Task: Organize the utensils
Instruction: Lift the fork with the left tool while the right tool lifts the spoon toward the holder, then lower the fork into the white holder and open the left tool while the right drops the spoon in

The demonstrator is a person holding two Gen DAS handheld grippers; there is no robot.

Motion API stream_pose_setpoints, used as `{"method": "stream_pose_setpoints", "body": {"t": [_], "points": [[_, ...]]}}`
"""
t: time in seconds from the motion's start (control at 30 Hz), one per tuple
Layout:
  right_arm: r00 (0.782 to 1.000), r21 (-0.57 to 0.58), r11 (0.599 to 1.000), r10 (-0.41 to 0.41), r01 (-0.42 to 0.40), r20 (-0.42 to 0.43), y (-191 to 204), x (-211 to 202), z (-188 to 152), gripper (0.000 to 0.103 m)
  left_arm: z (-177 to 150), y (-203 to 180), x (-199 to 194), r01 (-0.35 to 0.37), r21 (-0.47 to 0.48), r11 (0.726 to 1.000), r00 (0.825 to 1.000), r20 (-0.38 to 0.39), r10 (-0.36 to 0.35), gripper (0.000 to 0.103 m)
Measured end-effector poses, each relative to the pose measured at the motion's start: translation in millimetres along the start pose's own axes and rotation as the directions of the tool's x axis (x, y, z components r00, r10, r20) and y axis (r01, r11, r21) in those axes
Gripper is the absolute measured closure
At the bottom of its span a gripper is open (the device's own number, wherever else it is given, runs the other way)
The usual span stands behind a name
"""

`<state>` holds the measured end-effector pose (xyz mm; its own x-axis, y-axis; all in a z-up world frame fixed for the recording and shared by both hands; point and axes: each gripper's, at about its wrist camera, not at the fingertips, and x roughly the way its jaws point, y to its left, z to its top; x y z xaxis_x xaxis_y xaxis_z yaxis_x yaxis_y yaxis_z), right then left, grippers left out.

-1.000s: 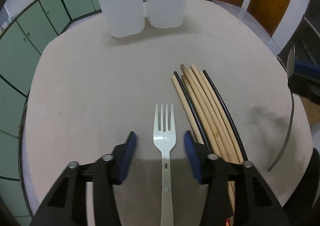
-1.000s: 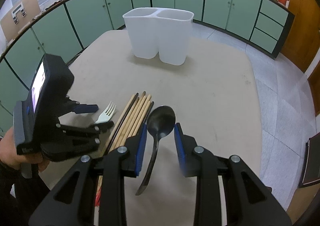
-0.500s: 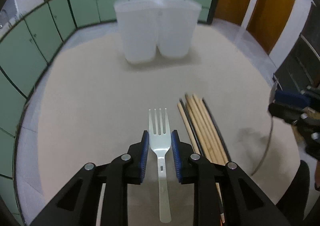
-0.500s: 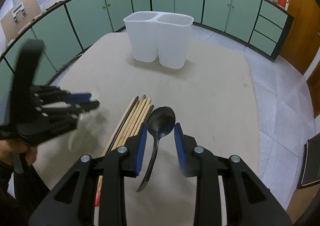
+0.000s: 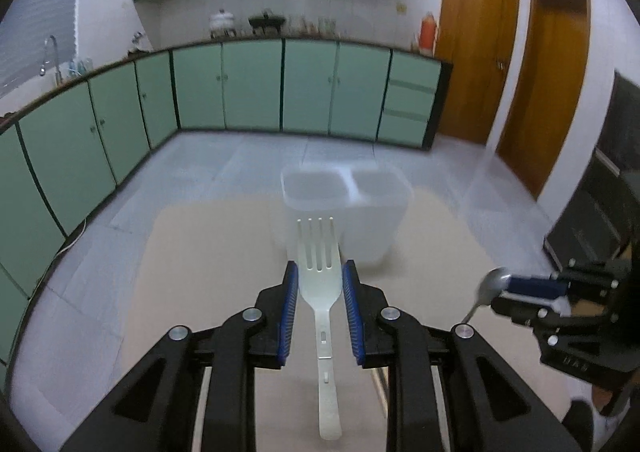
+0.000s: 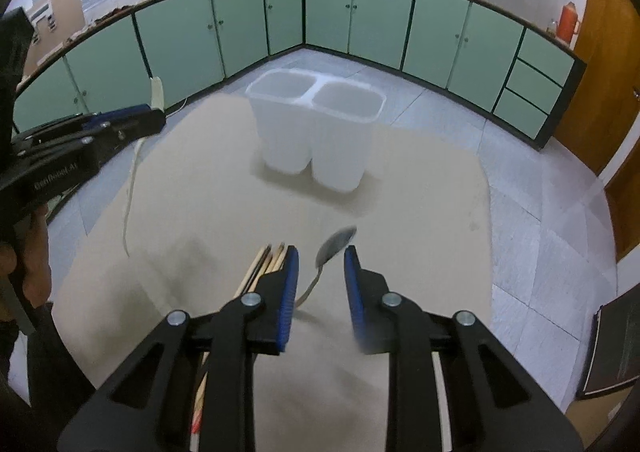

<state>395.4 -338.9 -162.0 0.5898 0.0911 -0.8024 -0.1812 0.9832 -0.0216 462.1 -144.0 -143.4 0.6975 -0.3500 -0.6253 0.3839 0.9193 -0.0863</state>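
In the left wrist view, the left gripper [image 5: 319, 284] fills the lower middle of the frame, its jaws drawn narrow and clamped on a white plastic fork [image 5: 322, 284]. The blue pads press the fork's neck from both sides; the tines point up the frame and the handle hangs down between the black arms, clear of the beige worktop [image 5: 208, 252]. Just above the tines, in the middle of the frame, stands a white two-compartment utensil holder [image 5: 360, 208], blurred, on the far part of the worktop. At the right edge the right gripper [image 5: 524, 288] shows side-on, with a metal spoon [image 5: 490, 286] sticking out of it to the left, bowl uppermost.

In the right wrist view, the right gripper [image 6: 320, 280] sits at lower centre. Its jaws have just been closing and stand narrow, with the spoon [image 6: 332, 248] between them, bowl tilted to the upper right and blurred; the handle meets the left pad, but whether the right pad touches it I cannot tell. Left of the jaws, a bundle of wooden and dark chopsticks [image 6: 266, 262] lies on the worktop [image 6: 420, 212], partly hidden by the gripper. The utensil holder [image 6: 316, 132] stands above centre, both compartments open upward. At the left edge the left gripper [image 6: 154, 116] holds the fork [image 6: 130, 192], seen edge-on, hanging down above the worktop, with a hand [image 6: 24, 252] below it.
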Motion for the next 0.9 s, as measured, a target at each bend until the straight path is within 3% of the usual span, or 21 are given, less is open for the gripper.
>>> {"method": "stream_pose_setpoints", "body": {"t": [0.2, 0.33, 0.47, 0.67, 0.9], "points": [[0.999, 0.031, 0.999, 0.035, -0.035, -0.005, -13, 2, 16, 0.095, 26, 5, -1, -0.003, -0.029, 1.0, 0.997, 0.076, 0.005, 0.08], [0.997, 0.057, 0.996, 0.068, -0.066, -0.027, -17, 11, 9, 0.095, 21, 7, 1, 0.005, -0.029, 1.0, 0.997, 0.074, -0.002, 0.08], [0.986, 0.186, 0.977, 0.125, -0.103, -0.11, -45, 45, 0, 0.087, 11, 11, 13, 0.008, -0.034, 0.999, 0.999, 0.053, -0.006, 0.08], [0.972, 0.377, 0.925, 0.13, -0.048, -0.194, -74, 108, 3, 0.065, 8, 16, 16, 0.01, -0.043, 0.999, 0.999, 0.051, -0.008, 0.08], [0.96, 0.456, 0.888, 0.079, 0.055, -0.269, -72, 159, 5, 0.06, 4, 18, 17, -0.001, -0.021, 1.0, 0.999, 0.053, 0.002, 0.08]]}}
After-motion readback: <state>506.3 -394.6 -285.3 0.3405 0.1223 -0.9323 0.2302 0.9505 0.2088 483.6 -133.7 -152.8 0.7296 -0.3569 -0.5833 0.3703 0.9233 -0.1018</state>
